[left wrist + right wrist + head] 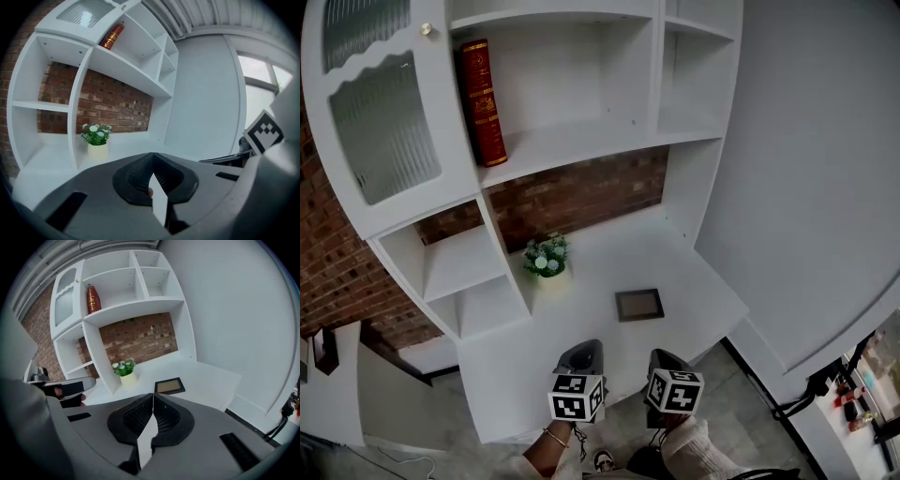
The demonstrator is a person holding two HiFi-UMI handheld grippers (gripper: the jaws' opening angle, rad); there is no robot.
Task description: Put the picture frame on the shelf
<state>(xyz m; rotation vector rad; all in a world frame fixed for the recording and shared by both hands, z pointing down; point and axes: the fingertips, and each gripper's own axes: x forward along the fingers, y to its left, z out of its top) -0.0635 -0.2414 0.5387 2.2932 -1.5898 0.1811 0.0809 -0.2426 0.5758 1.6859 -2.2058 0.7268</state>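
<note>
White desk: flat dark-rimmed pic frame

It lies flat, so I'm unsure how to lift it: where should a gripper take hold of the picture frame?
Probably the near long edge of the picture frame, with the right gripper coming low from the front: it lies flat on the desk, so only its thin rim offers a pinch.
</note>
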